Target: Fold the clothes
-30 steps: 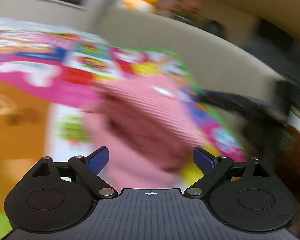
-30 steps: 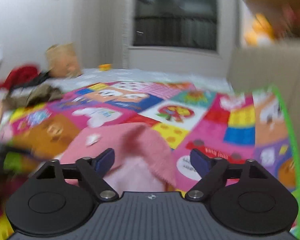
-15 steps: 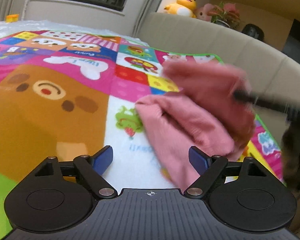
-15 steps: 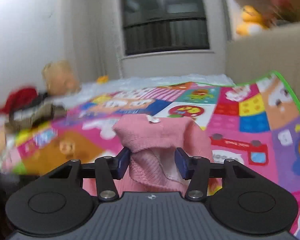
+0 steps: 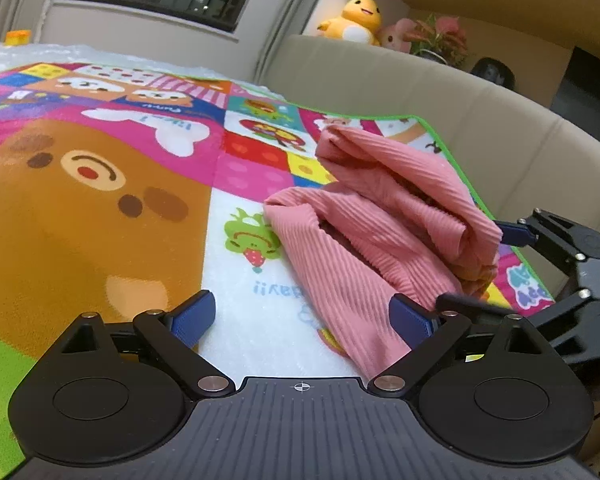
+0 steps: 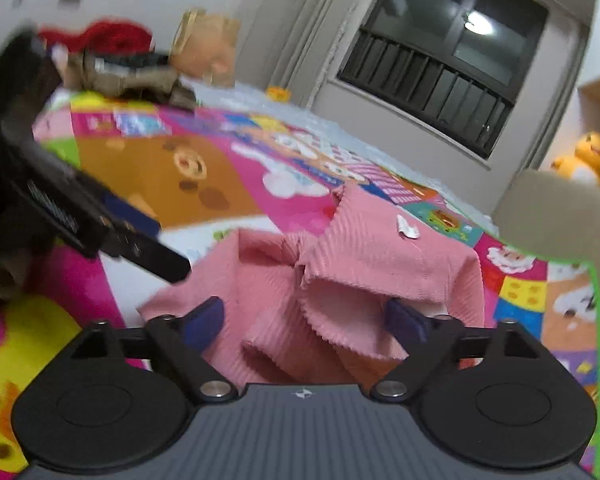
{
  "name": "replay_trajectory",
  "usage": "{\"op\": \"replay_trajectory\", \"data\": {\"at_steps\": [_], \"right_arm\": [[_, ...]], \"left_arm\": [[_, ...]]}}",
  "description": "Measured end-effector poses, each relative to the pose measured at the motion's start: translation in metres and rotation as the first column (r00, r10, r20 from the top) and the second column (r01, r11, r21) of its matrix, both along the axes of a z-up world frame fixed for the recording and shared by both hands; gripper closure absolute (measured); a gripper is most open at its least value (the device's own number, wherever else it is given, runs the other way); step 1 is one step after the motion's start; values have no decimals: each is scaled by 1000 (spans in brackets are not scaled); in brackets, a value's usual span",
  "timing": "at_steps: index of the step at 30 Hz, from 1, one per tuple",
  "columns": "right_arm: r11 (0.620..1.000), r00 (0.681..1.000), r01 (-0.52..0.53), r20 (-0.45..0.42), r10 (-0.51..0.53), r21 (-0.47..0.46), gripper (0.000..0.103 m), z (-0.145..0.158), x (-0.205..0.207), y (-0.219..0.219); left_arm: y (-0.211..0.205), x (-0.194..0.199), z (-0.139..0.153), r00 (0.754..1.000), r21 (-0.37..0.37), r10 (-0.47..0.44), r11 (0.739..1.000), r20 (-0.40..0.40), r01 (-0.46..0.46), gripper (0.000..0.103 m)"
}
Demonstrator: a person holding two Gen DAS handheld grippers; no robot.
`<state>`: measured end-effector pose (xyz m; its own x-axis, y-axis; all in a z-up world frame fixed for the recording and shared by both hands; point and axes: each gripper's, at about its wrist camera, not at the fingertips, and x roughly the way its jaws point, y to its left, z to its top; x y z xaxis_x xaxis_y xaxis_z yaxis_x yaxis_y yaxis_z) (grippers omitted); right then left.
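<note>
Left gripper [image 5: 302, 320] spread wide, empty, low over mat, right pad beside near edge of pink cloth [image 5: 376, 216]. Right gripper [image 6: 302, 318] spread wide too, loose pink folds between pads, nothing pinched. Cloth bunched in heap on bright cartoon play mat [image 5: 92, 200], near green-edged corner. Beige sofa [image 5: 440, 120] just beyond mat. Yellow duck toy [image 5: 354, 20] on ledge behind sofa.

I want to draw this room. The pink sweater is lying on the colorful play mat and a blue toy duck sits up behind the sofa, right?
Almost. The toy duck is yellow, not blue; the left wrist view shows it. The pink sweater does lie on the colorful play mat.
</note>
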<state>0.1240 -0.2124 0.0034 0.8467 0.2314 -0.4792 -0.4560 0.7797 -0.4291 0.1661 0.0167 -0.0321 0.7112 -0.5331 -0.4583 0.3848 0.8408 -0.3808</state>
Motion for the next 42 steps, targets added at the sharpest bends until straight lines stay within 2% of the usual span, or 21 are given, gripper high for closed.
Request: {"op": "replay_trajectory", "data": {"at_steps": [3, 4, 5, 6, 8, 9, 10, 12, 15, 16, 18, 20, 21, 23, 25, 28, 31, 35, 38, 39, 42], "right_arm": [[990, 998, 45, 43, -40, -136, 11, -15, 11, 8], [988, 997, 64, 52, -57, -140, 12, -18, 16, 4], [991, 996, 79, 35, -76, -107, 21, -17, 21, -3], [993, 995, 97, 11, -96, -66, 40, -15, 26, -9], [991, 991, 134, -17, -134, -3, 59, -7, 33, -20], [991, 991, 134, -12, -134, 17, 71, 0, 35, -24], [990, 991, 134, -6, -134, 36, 77, 7, 36, -28], [989, 991, 127, 30, -130, 70, 85, 32, 34, -32], [996, 996, 37, 77, -43, 77, 86, 67, 20, -25], [998, 998, -4, 61, 0, 66, 86, 68, 15, -20], [998, 998, -66, 18, 66, 18, 86, 58, 8, -10], [994, 994, -106, -33, 105, -23, 86, 37, 1, -1], [992, 991, -121, -60, 119, -28, 86, 26, -2, 3], [987, 985, -151, -87, 146, -54, 84, 3, -12, 16], [974, 980, -193, -66, 186, -117, 82, -17, -25, 32], [957, 969, -247, -47, 243, -152, 78, -25, -35, 50], [958, 963, -266, -70, 260, -102, 71, -17, -34, 49], [965, 959, -261, -109, 260, 6, 65, -3, -35, 34], [966, 960, -235, -129, 248, 108, 56, 16, -40, 10], [967, 964, -220, -122, 236, 132, 48, 23, -42, 2], [969, 984, -143, -80, 161, 202, 40, 47, -44, -32]], "left_arm": [[-2, 1, 7, 1000, 3, -6, 1000, -17, 6, 7], [-3, 2, 10, 1000, 1, -12, 1000, -25, 12, 13], [-3, 5, 13, 999, -21, -37, 999, -37, 36, 19], [-4, 8, 16, 997, -44, -55, 998, -46, 53, 30], [-10, 15, 20, 995, -68, -81, 995, -56, 77, 45], [-14, 18, 21, 994, -71, -92, 994, -57, 88, 58], [-20, 22, 20, 992, -69, -112, 992, -61, 108, 70], [-32, 30, 18, 986, -64, -151, 987, -71, 146, 74], [-49, 36, 5, 975, -47, -194, 981, -108, 190, 75], [-51, 34, 1, 973, -42, -205, 979, -108, 202, 75], [-47, 29, 2, 971, -47, -218, 976, -97, 214, 75], [-31, 21, 6, 974, -51, -202, 979, -99, 198, 65], [-23, 18, 8, 976, -53, -195, 980, -100, 190, 54], [-5, 12, 13, 982, -47, -161, 986, -98, 157, 49], [16, 11, 20, 991, -53, -95, 995, -99, 90, 44], [41, 13, 31, 995, -86, -19, 996, -97, 11, 35], [52, 18, 42, 996, -121, 17, 992, -92, -28, 28], [31, 25, 49, 995, -136, -48, 990, -86, 36, 27], [5, 26, 50, 992, -103, -110, 989, -68, 102, 26], [-4, 26, 50, 990, -88, -129, 988, -61, 124, 25], [-21, 20, 55, 987, -40, -162, 986, -19, 162, 21]]}}
